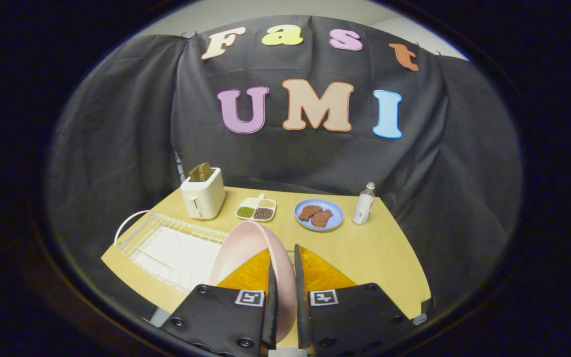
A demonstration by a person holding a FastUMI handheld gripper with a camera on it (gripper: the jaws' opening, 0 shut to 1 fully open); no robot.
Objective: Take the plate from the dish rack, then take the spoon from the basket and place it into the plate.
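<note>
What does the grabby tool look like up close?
The tool has two flat, thin, blade-like fingers standing side by side. Each grows out of a wide black block fastened with round screws. Each block carries a small square sticker with a black-and-white pattern. No cables or sleeves are in sight.

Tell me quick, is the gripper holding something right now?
Gripper: shut on the pink plate, its jaws pinching the plate's rim, held tilted up above the table beside the dish rack.
</note>
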